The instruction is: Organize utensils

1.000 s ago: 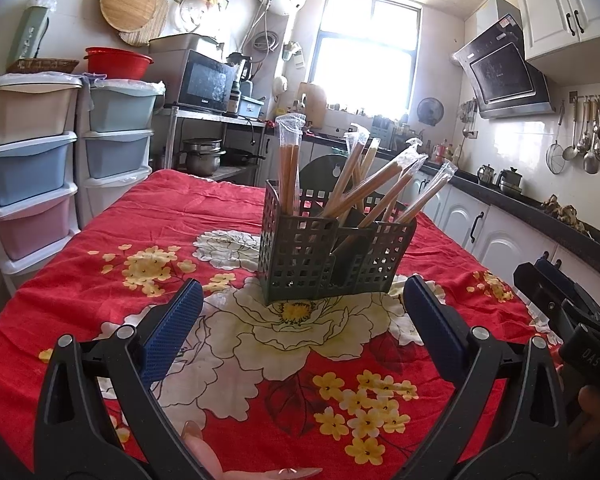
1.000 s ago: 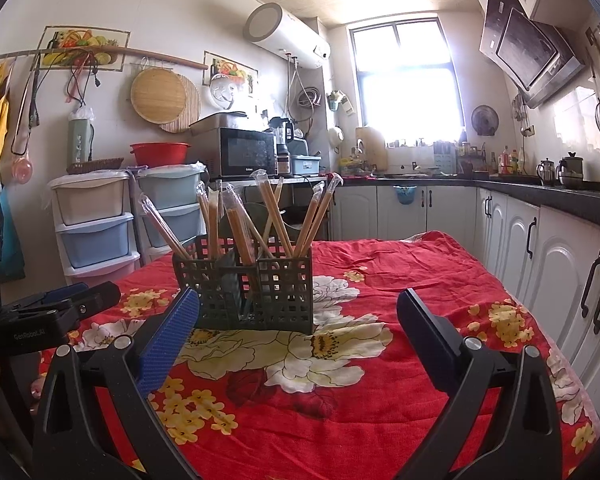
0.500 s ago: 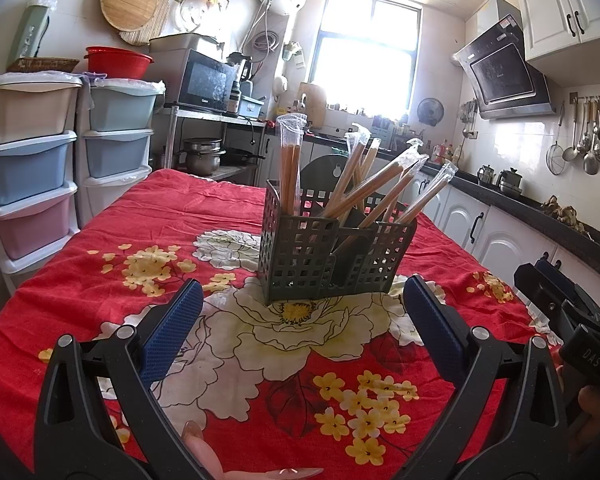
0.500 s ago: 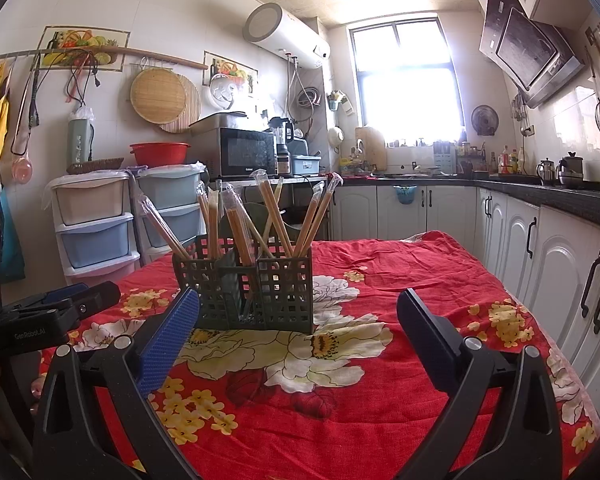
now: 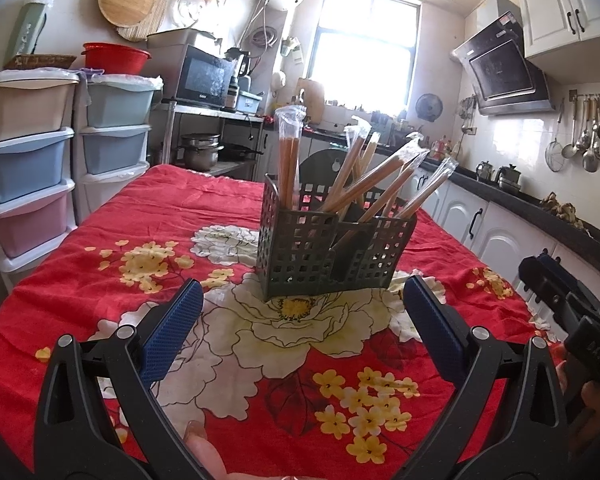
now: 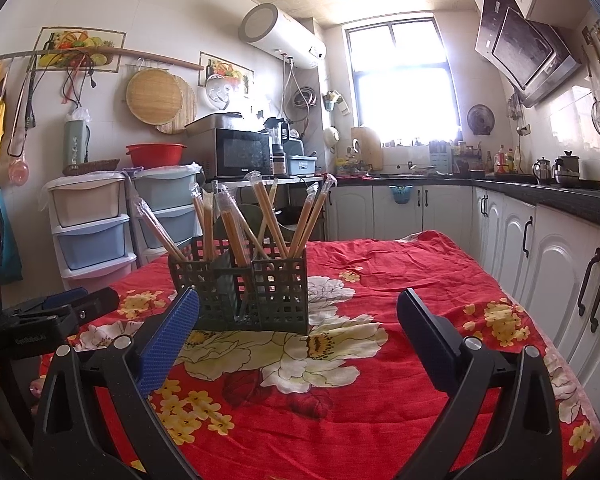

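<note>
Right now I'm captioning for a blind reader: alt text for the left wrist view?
A dark lattice utensil caddy holding plastic-wrapped chopsticks stands on a red floral tablecloth in a kitchen. The open left gripper frames it, empty.

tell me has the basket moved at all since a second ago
No. In the left wrist view the basket sits on the same big white flower of the tablecloth, its near corner above the yellow centre, as before. Both grippers hang open, short of it.

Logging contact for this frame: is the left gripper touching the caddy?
Apart. In the left wrist view the open left gripper sits short of the caddy, with tablecloth showing between its fingertips and the caddy's base.
</note>
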The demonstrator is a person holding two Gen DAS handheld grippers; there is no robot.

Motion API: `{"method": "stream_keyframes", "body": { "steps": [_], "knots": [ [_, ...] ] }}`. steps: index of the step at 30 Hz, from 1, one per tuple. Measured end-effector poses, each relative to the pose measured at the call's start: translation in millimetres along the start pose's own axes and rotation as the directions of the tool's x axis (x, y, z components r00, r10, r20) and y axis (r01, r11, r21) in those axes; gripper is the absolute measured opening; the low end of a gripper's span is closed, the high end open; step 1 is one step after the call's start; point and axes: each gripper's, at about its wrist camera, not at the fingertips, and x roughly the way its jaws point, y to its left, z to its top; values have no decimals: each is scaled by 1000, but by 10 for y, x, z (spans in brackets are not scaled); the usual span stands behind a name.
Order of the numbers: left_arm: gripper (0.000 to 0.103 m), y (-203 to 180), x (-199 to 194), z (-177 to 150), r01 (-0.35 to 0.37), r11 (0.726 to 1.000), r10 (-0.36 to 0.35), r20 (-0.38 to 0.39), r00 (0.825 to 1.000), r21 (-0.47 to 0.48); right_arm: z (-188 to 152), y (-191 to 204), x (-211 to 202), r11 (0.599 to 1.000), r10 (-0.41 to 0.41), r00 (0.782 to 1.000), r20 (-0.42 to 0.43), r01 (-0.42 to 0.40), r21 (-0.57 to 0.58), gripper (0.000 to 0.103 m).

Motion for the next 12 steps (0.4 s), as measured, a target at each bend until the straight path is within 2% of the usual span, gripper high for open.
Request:
{"method": "stream_keyframes", "body": {
  "steps": [5,8,9,11,12],
  "knots": [
    [92,139,37,67,-5,998,1,-66,998,-64,65,-59,-2,999,-33,999,-15,33,12,96],
    [92,413,110,263,-43,994,29,-137,990,-97,196,-253,85,997,-76,995,-68,77,9,96],
    [92,551,198,360,-95,992,79,-177,981,-88,256,-366,164,994,-107,989,-104,108,7,96],
    [92,788,395,477,-188,980,170,-233,958,-61,319,-586,401,982,-183,960,-212,187,0,97],
    [92,924,547,512,-242,969,220,-269,938,-49,318,-729,621,975,-213,923,-320,220,-16,97]
  ]
}}
